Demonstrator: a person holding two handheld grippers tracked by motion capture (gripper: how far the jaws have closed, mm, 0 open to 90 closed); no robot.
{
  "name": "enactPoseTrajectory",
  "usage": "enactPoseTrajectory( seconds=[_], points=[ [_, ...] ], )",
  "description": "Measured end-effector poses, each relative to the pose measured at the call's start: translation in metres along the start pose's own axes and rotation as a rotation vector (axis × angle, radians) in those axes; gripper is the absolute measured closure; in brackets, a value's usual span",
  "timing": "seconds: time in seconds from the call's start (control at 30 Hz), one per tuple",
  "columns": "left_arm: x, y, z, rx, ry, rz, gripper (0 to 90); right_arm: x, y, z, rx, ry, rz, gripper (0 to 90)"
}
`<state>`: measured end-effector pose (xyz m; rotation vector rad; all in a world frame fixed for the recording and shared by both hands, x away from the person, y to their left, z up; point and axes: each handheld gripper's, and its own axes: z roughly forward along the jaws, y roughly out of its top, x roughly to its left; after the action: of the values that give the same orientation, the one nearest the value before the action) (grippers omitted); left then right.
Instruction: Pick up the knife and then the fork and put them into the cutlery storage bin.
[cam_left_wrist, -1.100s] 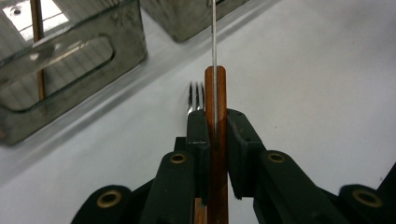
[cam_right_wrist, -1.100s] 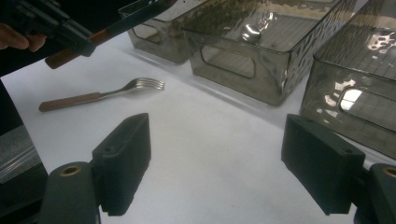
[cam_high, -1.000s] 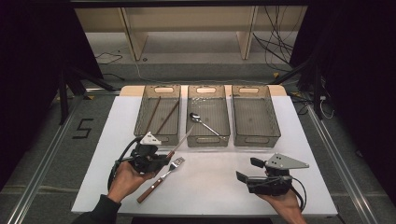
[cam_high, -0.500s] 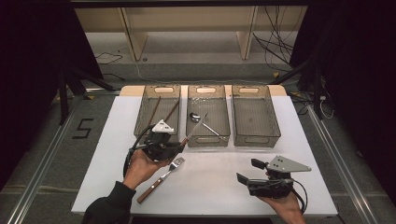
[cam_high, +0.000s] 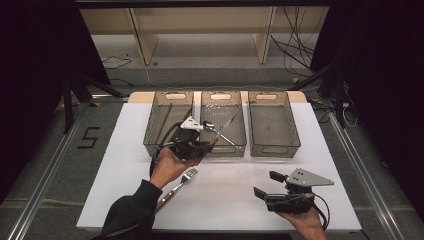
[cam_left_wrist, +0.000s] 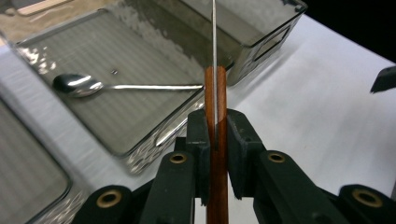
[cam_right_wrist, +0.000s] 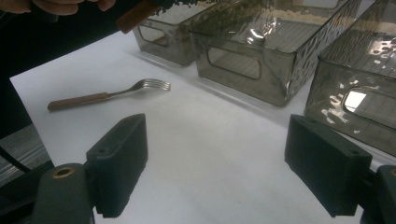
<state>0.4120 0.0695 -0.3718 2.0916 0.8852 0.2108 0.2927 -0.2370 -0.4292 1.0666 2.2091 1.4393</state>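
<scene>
**Knife carried at the middle bin, right gripper idle**

The left gripper (cam_high: 200, 146) was seen raised at the near edge of the middle bin (cam_high: 223, 150), jaws clamped on the wooden handle of a knife (cam_left_wrist: 215, 107). In the left gripper view the handle stood upright between the two pads, gripped from both sides, and the thin blade ran on over the bin. A spoon (cam_left_wrist: 77, 85) was lying inside that bin, bowl toward the left bin (cam_high: 159, 136). A long wooden stick was noted in the left bin; its kind could not be told. The right bin (cam_high: 273, 145) was seen just beside the middle one.

A fork (cam_high: 177, 185) with a wooden handle was lying on the white table (cam_high: 230, 200), near the person's left forearm, well apart from the bins.

The right gripper (cam_high: 265, 186) was held low over the table's near right part, jaws spread wide, nothing between them.
</scene>
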Motion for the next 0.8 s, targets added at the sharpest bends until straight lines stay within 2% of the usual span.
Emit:
enactPoseTrajectory(
  seconds=[0.23, 0.5, 0.8],
  points=[
    [-0.001, 0.013, 0.014, 0.001, -0.005, 0.002, 80.0, 0.0, -0.001, -0.001, -0.002, 0.003, 0.002, 22.1],
    [0.0, 0.024, 0.03, -0.001, -0.023, -0.014, 80.0, 0.001, -0.001, -0.001, 0.0, 0.007, 0.001, 22.1],
    [-0.001, 0.047, 0.051, -0.02, -0.039, -0.035, 80.0, 0.002, -0.002, 0.0, 0.001, 0.016, 0.001, 22.1]
  ],
)
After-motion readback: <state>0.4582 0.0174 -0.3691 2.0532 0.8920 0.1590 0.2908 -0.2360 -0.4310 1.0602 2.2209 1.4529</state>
